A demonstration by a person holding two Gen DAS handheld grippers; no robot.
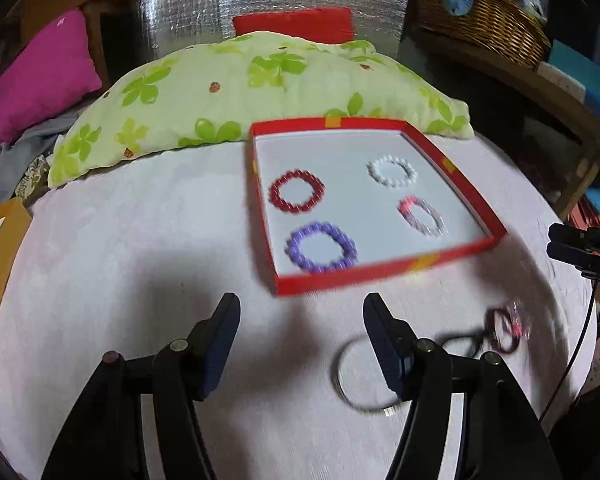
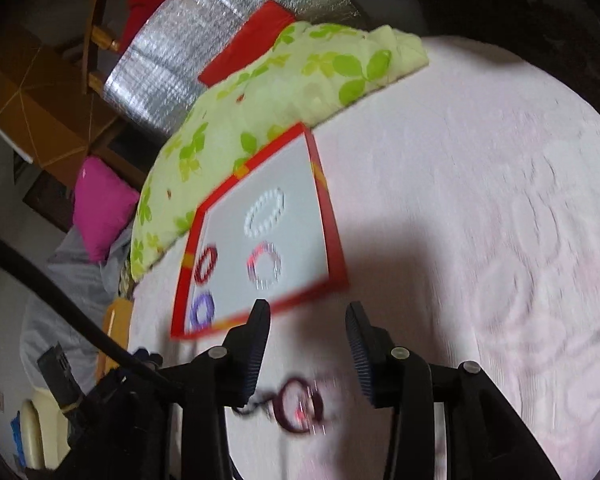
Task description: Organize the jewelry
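While four bead bracelets already lie in the red box (image 1: 384, 276), some pieces wait outside it on the pale pink bed cover (image 1: 140, 240). Inside are a dark red bracelet (image 1: 296, 196), a white bracelet (image 1: 392, 171), a purple bracelet (image 1: 321, 247) and a pink and clear bracelet (image 1: 422, 216), all apart from each other.

On the cover, near the front edge of the box, lie a thin metal bangle (image 1: 350, 376), a dark tangled piece (image 1: 460, 340) and a dark red ring with pink beads (image 2: 300, 404). Motion blur makes it hard to say if the last two touch.

The left claw (image 1: 300, 344) is wide open and holds nothing; it hangs above the cover beside the bangle. The right claw (image 2: 308, 344) is also wide open and empty, right over the dark red ring.

I think the risk is a bad grasp. The cover is soft, so thin pieces can sink and slip from the fingers. Closing on the ring may also drag the tangled piece along. A low approach may push the box toward the green pillow (image 1: 260, 80).
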